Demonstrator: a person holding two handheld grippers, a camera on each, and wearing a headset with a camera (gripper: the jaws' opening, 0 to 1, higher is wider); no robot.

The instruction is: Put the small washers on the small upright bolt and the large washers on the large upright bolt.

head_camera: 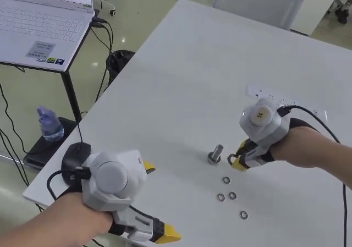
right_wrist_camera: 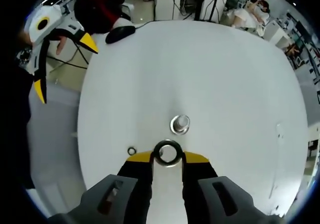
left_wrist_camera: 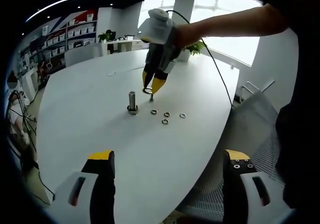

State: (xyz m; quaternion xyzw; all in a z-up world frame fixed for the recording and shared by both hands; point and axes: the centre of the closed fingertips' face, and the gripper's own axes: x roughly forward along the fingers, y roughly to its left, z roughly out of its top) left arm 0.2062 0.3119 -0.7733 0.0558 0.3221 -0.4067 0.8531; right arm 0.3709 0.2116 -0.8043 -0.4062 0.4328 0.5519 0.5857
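One large bolt (head_camera: pixel 215 154) and one small bolt (left_wrist_camera: pixel 151 98) stand on the worktop (head_camera: pixel 220 65). Four small washers (head_camera: pixel 226 180) lie at five o'clock from the large bolt. One large washer (right_wrist_camera: pixel 167 146) sits between the right gripper's (right_wrist_camera: pixel 168 157) fingers (right_wrist_camera: pixel 141 157).

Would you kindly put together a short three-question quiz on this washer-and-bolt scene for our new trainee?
1. True or false: the left gripper is shut on a washer.
2. What does the right gripper hold between its fingertips? A) a washer B) a nut C) nothing
3. Fill in: ___ loose washers lie on the table near the large upright bolt.

Key:
1. False: its jaws stand wide apart with nothing between them.
2. A: the washer sits clamped between the yellow tips.
3. Four.
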